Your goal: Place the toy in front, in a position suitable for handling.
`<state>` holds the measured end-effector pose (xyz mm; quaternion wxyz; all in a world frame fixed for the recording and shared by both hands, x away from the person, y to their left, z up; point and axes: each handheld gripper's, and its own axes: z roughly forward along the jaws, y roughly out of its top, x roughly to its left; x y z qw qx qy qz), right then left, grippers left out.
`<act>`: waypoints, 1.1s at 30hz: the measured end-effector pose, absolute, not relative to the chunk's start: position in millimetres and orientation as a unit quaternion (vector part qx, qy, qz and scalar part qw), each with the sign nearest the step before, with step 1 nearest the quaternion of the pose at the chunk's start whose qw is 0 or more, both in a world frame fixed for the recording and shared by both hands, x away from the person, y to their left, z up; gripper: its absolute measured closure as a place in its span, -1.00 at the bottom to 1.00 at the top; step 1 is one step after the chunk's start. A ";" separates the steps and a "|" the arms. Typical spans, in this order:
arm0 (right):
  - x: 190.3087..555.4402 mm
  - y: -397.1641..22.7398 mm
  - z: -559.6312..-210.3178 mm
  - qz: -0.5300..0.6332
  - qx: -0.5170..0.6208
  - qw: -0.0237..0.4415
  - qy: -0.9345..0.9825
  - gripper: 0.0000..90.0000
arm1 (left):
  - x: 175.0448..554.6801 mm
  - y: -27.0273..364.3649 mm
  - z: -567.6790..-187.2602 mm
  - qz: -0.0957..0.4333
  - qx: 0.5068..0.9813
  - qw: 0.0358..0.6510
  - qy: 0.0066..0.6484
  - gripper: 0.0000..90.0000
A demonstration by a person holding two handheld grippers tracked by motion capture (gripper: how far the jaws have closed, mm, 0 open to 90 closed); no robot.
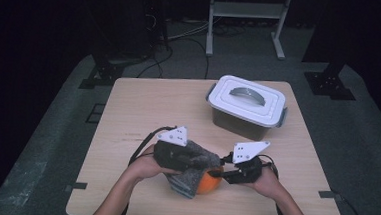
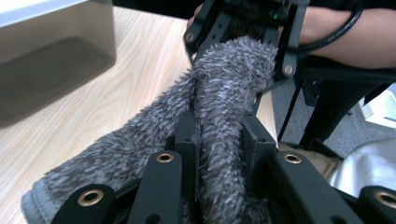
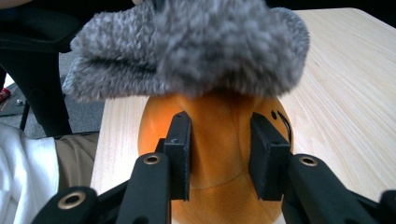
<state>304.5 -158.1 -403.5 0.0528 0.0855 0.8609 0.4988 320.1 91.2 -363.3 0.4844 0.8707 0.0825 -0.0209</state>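
Observation:
A grey fuzzy sock (image 1: 191,163) is draped over an orange ball (image 1: 210,185) near the table's front edge. My left gripper (image 1: 199,162) comes in from the left and is shut on a fold of the sock (image 2: 224,74), which bunches between its fingers (image 2: 187,135). My right gripper (image 1: 218,175) faces it from the right. In the right gripper view its jaws (image 3: 222,140) pinch the ball (image 3: 219,116), with the sock (image 3: 187,46) hanging just above them. In the left gripper view the right gripper (image 2: 240,46) sits at the sock's far end.
A grey box with a white handled lid (image 1: 246,103) stands at the back right of the wooden table (image 1: 143,104). A white metal frame (image 1: 247,11) and cables lie on the floor beyond. The person's forearms come in from the front edge.

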 end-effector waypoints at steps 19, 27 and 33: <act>319.9 -184.0 -408.1 0.506 0.100 0.036 0.856 -0.09 | 331.7 120.7 -387.7 -0.023 0.869 0.476 0.132 0.60; 314.3 -166.8 -409.6 0.490 0.076 0.038 0.868 0.14 | 329.6 104.8 -386.0 -0.027 0.875 0.470 0.113 0.59; 322.8 -188.0 -415.0 0.484 0.100 0.032 0.869 0.29 | 332.7 116.4 -387.3 -0.021 0.869 0.476 0.132 0.58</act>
